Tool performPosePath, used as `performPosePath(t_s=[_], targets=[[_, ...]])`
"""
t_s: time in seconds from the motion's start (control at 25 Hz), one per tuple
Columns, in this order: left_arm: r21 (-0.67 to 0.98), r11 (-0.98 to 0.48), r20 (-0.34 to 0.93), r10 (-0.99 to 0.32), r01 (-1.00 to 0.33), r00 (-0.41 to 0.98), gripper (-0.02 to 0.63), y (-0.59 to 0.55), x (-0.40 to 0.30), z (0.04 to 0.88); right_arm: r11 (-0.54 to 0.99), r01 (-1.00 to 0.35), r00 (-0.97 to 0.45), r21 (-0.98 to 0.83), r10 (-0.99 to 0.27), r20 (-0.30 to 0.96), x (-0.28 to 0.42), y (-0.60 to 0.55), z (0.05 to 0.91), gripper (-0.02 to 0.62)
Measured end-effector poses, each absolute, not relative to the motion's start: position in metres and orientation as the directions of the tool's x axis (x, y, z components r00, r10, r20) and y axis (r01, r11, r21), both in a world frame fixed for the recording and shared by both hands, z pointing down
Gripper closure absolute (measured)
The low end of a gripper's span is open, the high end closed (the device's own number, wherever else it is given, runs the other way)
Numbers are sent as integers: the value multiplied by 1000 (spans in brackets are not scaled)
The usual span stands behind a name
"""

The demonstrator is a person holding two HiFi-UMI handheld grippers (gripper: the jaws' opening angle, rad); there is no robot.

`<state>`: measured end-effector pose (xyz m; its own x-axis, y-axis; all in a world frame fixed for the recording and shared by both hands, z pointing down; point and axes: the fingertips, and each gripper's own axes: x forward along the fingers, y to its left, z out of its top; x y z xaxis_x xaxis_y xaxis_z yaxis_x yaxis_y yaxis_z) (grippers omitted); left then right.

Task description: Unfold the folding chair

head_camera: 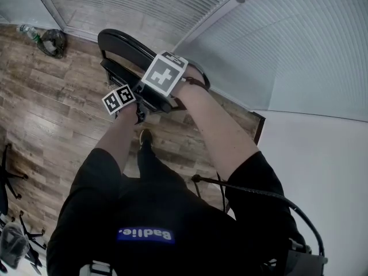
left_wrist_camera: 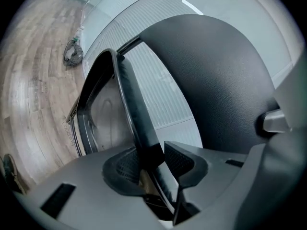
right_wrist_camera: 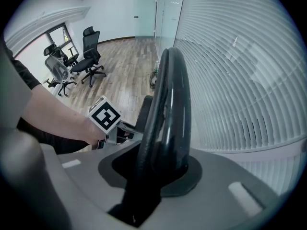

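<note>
Wood floor [head_camera: 52,114], ribbed glass wall [head_camera: 299,45], office chairs [right_wrist_camera: 91,56]

a wood-plank floor [head_camera: 52,114] runs up to a ribbed glass wall [head_camera: 299,45]. at the wall's foot lie a plastic bottle [head_camera: 27,32] and, just beside it, a dark crumpled bundle [head_camera: 53,42]. across the room black office chairs [right_wrist_camera: 90,56] stand near a window [right_wrist_camera: 57,35], with a white wall [right_wrist_camera: 115,13] behind them.

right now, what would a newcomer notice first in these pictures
The black folding chair at the top middle of the head view, standing on the wood floor by the ribbed glass wall. Both claws clamp it: the left claw on a thin edge, the right claw on the curved top.
</note>
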<state>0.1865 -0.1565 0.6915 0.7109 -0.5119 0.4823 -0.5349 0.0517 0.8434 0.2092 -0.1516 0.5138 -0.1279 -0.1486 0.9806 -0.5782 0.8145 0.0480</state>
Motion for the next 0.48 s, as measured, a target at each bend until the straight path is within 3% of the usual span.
performPosePath(t_s=[0.48], targets=[[861,43,453,-517,-506,726,479,-141,174,694,813,-582,-139,30,-135,981,208,-147,518,495]])
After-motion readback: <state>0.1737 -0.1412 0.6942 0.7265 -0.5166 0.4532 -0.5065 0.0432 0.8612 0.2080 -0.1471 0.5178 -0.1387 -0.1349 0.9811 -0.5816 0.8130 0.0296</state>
